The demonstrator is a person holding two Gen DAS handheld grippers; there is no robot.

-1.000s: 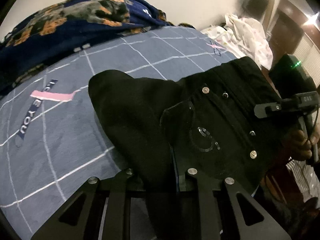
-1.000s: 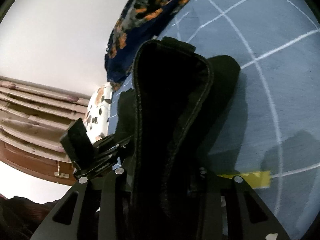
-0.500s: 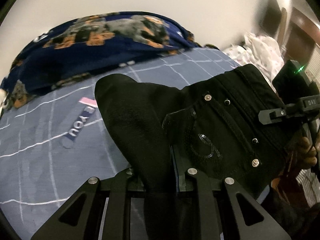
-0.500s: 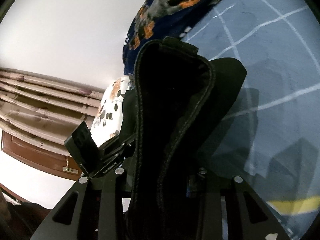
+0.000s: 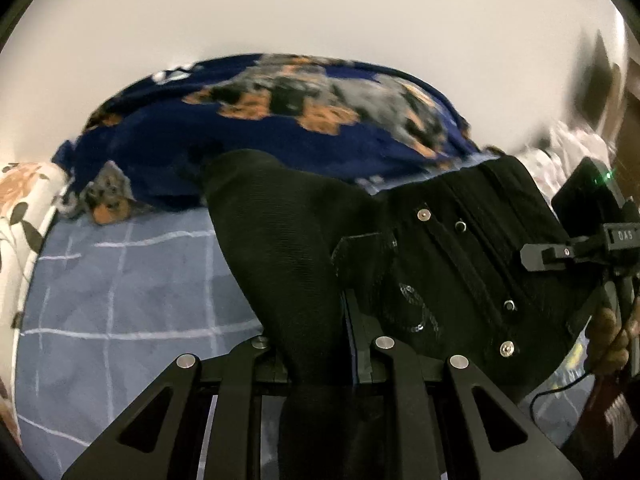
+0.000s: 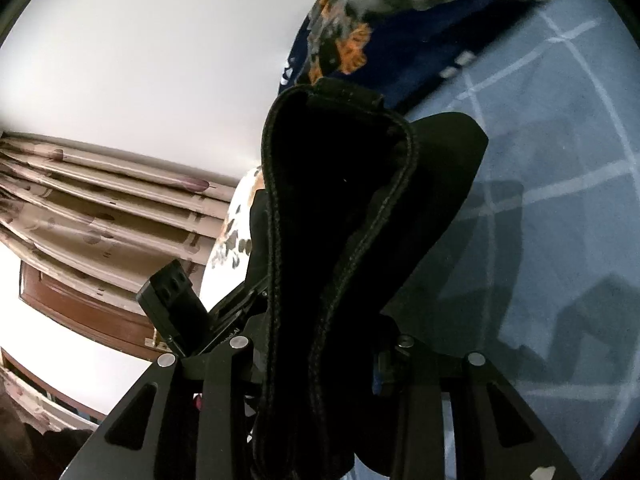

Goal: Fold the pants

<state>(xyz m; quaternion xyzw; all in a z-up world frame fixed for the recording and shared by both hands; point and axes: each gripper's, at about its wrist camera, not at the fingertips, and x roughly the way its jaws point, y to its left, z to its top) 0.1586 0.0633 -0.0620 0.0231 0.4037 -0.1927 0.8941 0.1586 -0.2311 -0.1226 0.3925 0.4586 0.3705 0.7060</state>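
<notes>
While the left wrist view shows the left gripper (image 5: 316,354) pinching a bunch of the black pants (image 5: 440,264) near the waistband, the garment hangs off the blue grid bedsheet (image 5: 132,292), and the right gripper (image 5: 560,254) sits at the far waist corner. Looks like a carry step, fold not laid yet.

Right wrist view: jaws clamped on a thick seam of the pants (image 6: 340,208), above the sheet (image 6: 560,208). Next move, I'd say: lower both corners level, keep the cloth taut, then set it flat.
</notes>
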